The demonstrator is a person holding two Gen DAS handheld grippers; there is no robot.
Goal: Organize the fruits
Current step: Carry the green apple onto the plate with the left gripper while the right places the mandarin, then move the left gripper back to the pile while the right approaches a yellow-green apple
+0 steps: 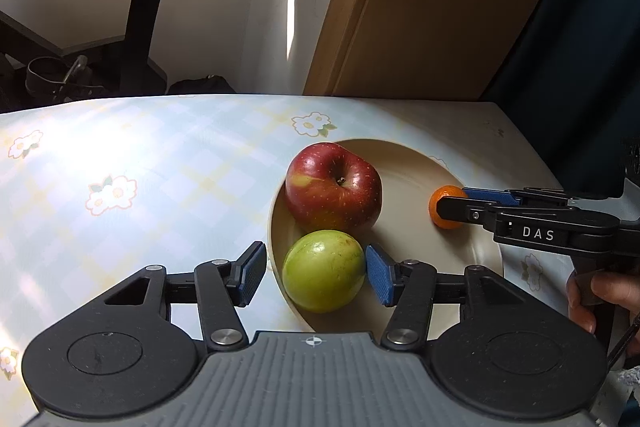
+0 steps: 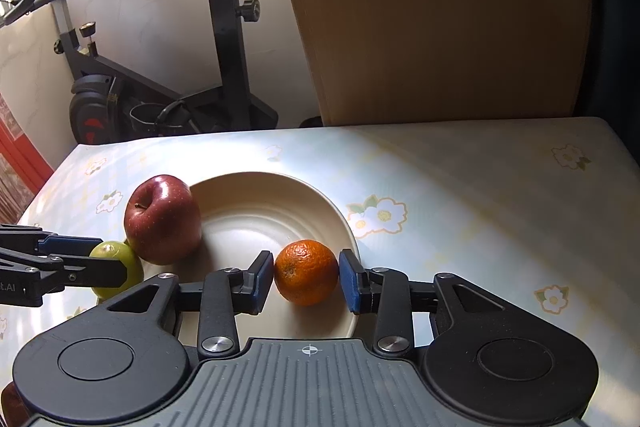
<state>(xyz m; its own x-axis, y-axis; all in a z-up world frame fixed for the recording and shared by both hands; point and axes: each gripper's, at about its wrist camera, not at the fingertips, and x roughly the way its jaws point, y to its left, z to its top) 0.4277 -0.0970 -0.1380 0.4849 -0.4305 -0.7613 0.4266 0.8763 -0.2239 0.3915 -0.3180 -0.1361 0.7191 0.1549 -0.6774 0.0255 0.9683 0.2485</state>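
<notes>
A beige plate [image 1: 416, 167] sits on the flowered tablecloth and holds a red apple [image 1: 333, 188], a green fruit [image 1: 323, 270] and a small orange [image 1: 445, 213]. My left gripper [image 1: 316, 273] is open, its blue pads on either side of the green fruit; the right pad is close to it, the left pad stands clear. My right gripper [image 2: 306, 277] is open around the orange [image 2: 306, 271], with small gaps at both pads. In the right wrist view the plate [image 2: 256, 203], the apple [image 2: 162, 219] and the green fruit [image 2: 114, 255] also show, the last partly hidden by the left gripper's fingers.
A wooden panel [image 2: 440, 15] stands behind the table's far edge. An exercise bike [image 2: 168, 79] stands beyond the table's far left. The tablecloth [image 1: 140, 163] stretches left of the plate and, in the right wrist view [image 2: 500, 195], right of it.
</notes>
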